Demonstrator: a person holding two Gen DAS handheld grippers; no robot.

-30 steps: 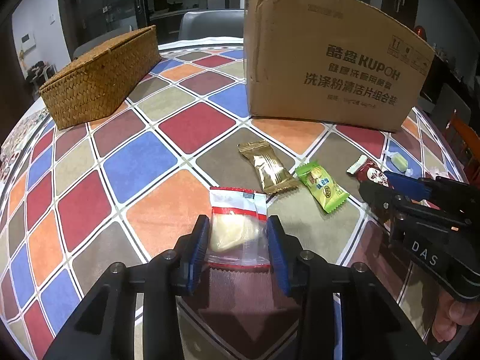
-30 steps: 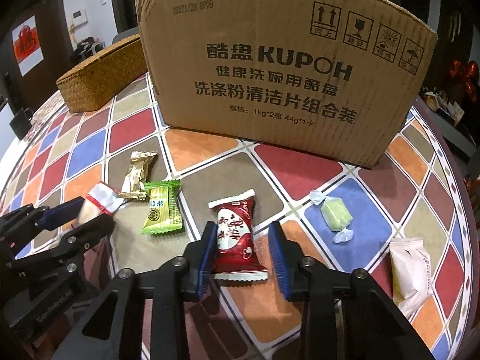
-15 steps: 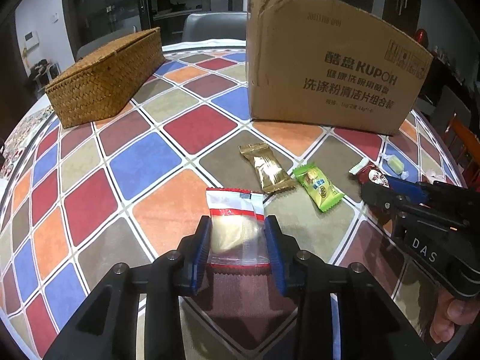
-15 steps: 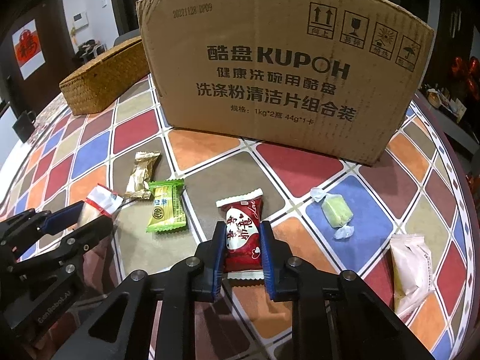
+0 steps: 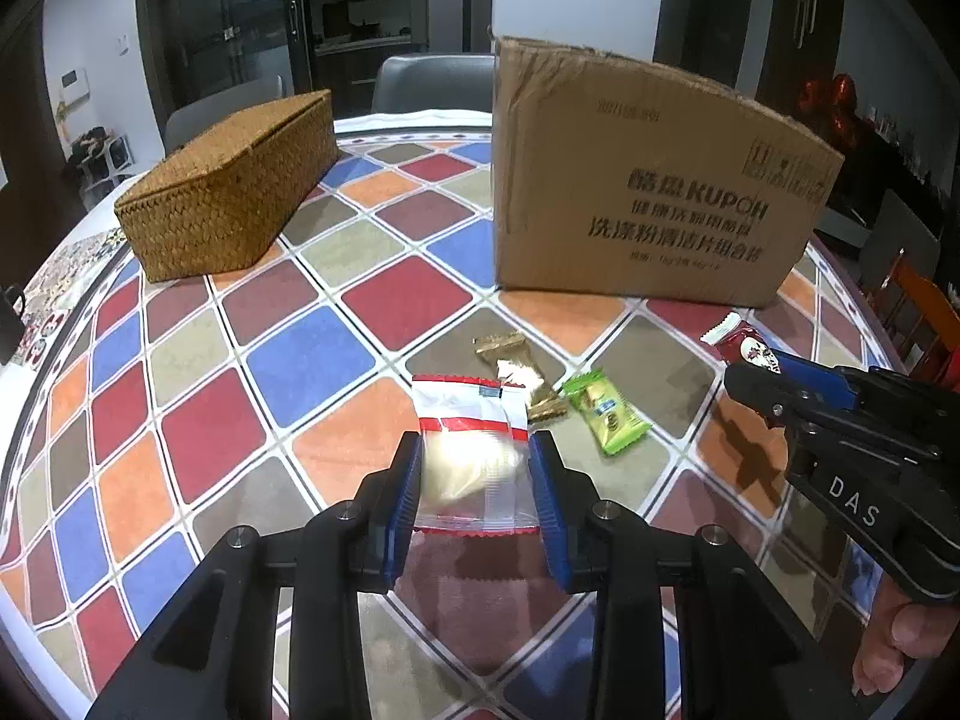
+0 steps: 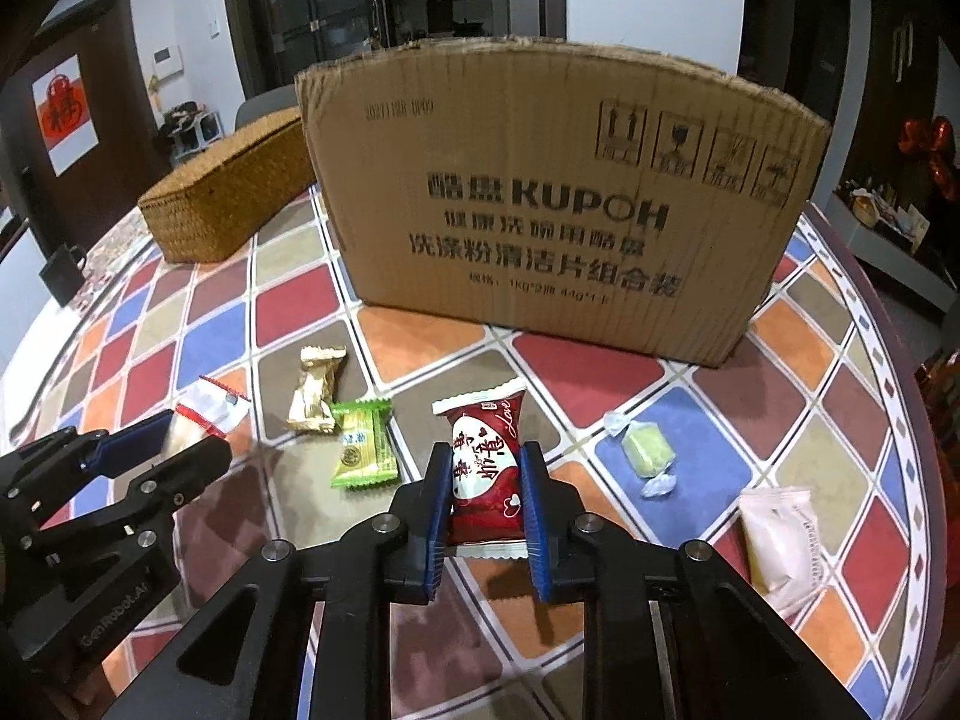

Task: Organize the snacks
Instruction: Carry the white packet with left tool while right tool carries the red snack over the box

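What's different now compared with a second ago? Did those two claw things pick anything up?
Yes. The right hand-held gripper closed on the red candy packet, and the left hand-held gripper gripped the clear red-striped snack packet; both packets now ride slightly above the tablecloth. The gold packet, green packet, cardboard box and wicker box stayed put.

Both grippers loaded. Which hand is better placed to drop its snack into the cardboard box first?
Right, probably. The right gripper holds the red snack squarely facing the cardboard box. The left gripper, holding the clear packet, sits off the box's left corner, nearer the wicker basket.
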